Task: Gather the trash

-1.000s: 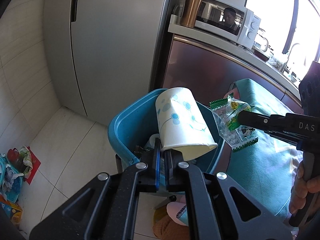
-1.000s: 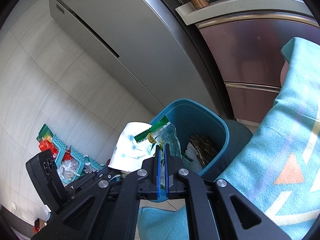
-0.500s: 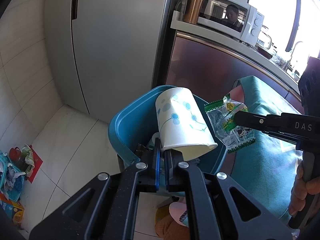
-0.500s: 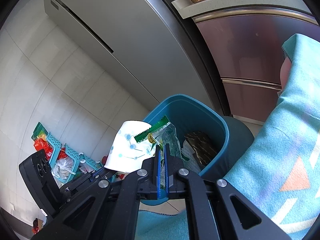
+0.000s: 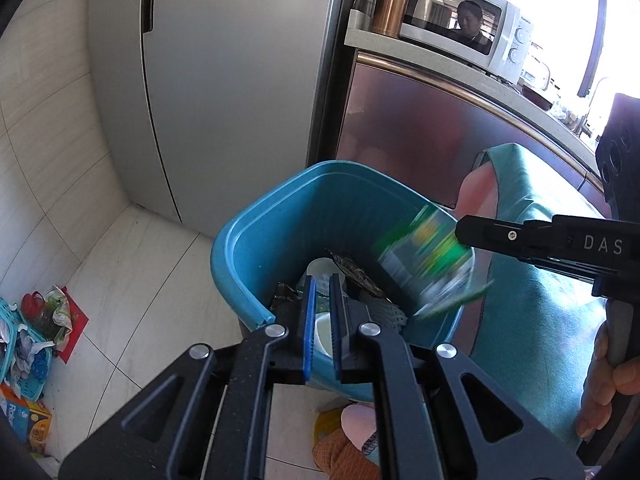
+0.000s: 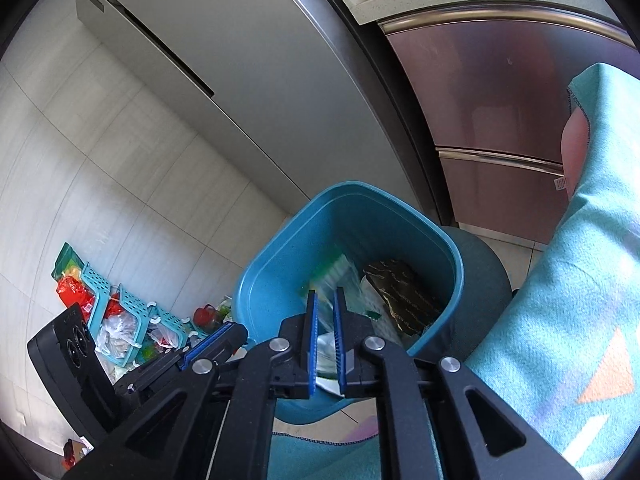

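Left wrist view: your left tongs [image 5: 322, 296] hang over the near rim of the blue bin [image 5: 256, 240], and their blue pads [image 5: 309, 320] are parting with a clear gap between them and nothing pinched there. Below that gap a white paper cup [image 5: 325, 334] lies inside the bin, free of the pads, beside a dark crinkled wrapper [image 5: 354, 270] and other litter. At the bin's right rim the green and clear snack wrapper [image 5: 430, 268] is a motion-blurred streak in the air, just off the tip of your right tongs [image 5: 460, 230], which reach in from the right edge with your hand [image 5: 612, 376] on the handle.

From the right wrist camera, your right tongs [image 6: 325, 300] point down into the same bin [image 6: 280, 256]. Their jaws are also easing apart; the blurred wrapper [image 6: 334, 274] shows just past the fingertips, above the bin's contents, and the pads do not press on it. A teal cloth [image 6: 580, 320] fills the right side, touching the bin's right wall. On the floor to the left, well apart from the bin, sit light blue baskets [image 6: 120, 304] stuffed with bags and red packets. A grey fridge [image 5: 224, 80] stands behind the bin.
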### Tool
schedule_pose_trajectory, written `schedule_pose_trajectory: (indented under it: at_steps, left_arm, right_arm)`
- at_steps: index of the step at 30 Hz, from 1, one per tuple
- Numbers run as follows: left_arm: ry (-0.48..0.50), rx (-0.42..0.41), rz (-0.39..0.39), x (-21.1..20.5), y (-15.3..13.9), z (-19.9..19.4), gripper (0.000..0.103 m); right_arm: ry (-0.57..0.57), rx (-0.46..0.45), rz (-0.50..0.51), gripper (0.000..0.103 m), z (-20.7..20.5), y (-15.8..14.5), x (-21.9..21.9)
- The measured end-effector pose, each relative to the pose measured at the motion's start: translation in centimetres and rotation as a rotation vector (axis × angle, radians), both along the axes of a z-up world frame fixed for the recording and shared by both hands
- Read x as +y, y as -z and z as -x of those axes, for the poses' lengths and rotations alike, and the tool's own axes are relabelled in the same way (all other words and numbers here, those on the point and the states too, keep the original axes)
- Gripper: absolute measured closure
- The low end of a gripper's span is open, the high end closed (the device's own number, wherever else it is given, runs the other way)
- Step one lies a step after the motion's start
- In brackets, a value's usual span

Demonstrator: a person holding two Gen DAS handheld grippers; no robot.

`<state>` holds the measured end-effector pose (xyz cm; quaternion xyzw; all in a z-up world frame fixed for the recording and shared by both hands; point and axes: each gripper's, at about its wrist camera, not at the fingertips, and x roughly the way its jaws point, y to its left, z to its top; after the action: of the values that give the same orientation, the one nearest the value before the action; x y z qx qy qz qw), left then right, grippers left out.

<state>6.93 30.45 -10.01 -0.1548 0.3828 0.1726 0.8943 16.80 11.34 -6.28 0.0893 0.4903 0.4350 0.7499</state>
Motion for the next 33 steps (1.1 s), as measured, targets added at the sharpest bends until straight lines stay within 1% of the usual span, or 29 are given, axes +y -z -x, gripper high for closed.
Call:
schedule_pose_trajectory:
  at_steps: [4, 6, 7, 8, 9, 10, 11, 12, 13, 14, 15, 16, 17, 18, 19, 21, 22, 23, 24, 26, 27, 29, 33]
  left_arm:
    - [0.006, -0.006, 0.002, -0.2, 0.0, 0.0, 0.097]
    - [0.009, -0.012, 0.003, -0.3, -0.1, 0.2, 0.092]
    - [0.011, -0.015, 0.001, -0.4, -0.2, 0.3, 0.090]
    - [0.012, -0.020, -0.002, -0.4, -0.3, 0.4, 0.086]
    - [0.016, -0.027, -0.003, -0.6, -0.5, 0.5, 0.079]
    - [0.019, -0.034, -0.006, -0.8, -0.6, 0.7, 0.075]
    - [0.019, -0.041, -0.015, -0.9, -0.8, 0.8, 0.067]
    - [0.021, -0.049, -0.024, -1.1, -1.0, 1.0, 0.063]
    - [0.025, -0.057, -0.029, -1.2, -1.2, 1.3, 0.061]
    - [0.029, -0.066, -0.030, -1.3, -1.4, 1.6, 0.057]
    - [0.032, -0.075, -0.032, -1.4, -1.6, 1.8, 0.051]
    - [0.035, -0.084, -0.036, -1.6, -1.9, 2.0, 0.048]
    - [0.037, -0.093, -0.041, -1.7, -2.1, 2.3, 0.043]
    - [0.039, -0.102, -0.046, -1.9, -2.3, 2.6, 0.039]
    - [0.040, -0.114, -0.052, -2.1, -2.6, 3.0, 0.037]
    - [0.047, -0.138, -0.065, -2.6, -3.2, 3.7, 0.024]
    - [0.050, -0.151, -0.072, -2.9, -3.5, 4.1, 0.020]
    - [0.053, -0.167, -0.079, -3.2, -3.9, 4.5, 0.014]
    - [0.057, -0.186, -0.087, -3.6, -4.2, 4.9, 0.009]
    - [0.067, -0.226, -0.107, -4.6, -4.9, 5.8, 0.006]
    - [0.071, -0.244, -0.117, -5.1, -5.2, 6.1, 0.006]
    - [0.082, -0.273, -0.144, -6.2, -5.8, 6.8, 0.006]
    - [0.099, -0.334, -0.190, -8.5, -7.0, 7.8, 0.006]
  right_arm:
    - [-0.001, -0.001, -0.001, 0.090, 0.1, 0.1, -0.2]
    - [0.003, -0.004, -0.007, 0.088, 0.2, 0.1, -0.5]
    - [0.007, -0.005, -0.010, 0.084, 0.2, 0.1, -0.7]
    - [0.009, -0.008, -0.013, 0.081, 0.4, 0.1, -0.9]
    - [0.008, -0.013, -0.015, 0.080, 0.5, 0.0, -1.0]
    - [0.004, -0.022, -0.018, 0.078, 0.6, -0.1, -1.2]
    - [0.004, -0.036, -0.019, 0.074, 0.9, -0.3, -1.4]
    - [0.004, -0.048, -0.021, 0.072, 1.1, -0.5, -1.6]
    - [0.006, -0.060, -0.026, 0.066, 1.4, -0.7, -1.9]
    - [0.009, -0.075, -0.028, 0.060, 1.7, -0.9, -2.2]
    - [0.013, -0.089, -0.029, 0.057, 2.0, -1.1, -2.6]
    - [0.019, -0.105, -0.030, 0.049, 2.4, -1.4, -2.9]
    - [0.026, -0.122, -0.032, 0.046, 2.7, -1.6, -3.4]
    - [0.032, -0.142, -0.037, 0.045, 3.1, -2.0, -4.0]
    - [0.038, -0.160, -0.039, 0.042, 3.5, -2.3, -4.5]
    - [0.054, -0.206, -0.041, 0.035, 4.4, -3.0, -5.7]
    - [0.063, -0.232, -0.041, 0.029, 4.8, -3.3, -6.3]
    - [0.075, -0.263, -0.037, 0.025, 5.4, -3.7, -7.0]
    - [0.084, -0.290, -0.036, 0.023, 5.9, -4.0, -7.6]
    - [0.109, -0.347, -0.030, 0.017, 7.0, -4.6, -8.9]
    - [0.121, -0.374, -0.028, 0.015, 7.5, -4.9, -9.5]
    - [0.152, -0.436, -0.019, 0.008, 8.7, -5.4, -10.8]
    - [0.229, -0.544, 0.004, 0.007, 11.2, -5.8, -13.5]
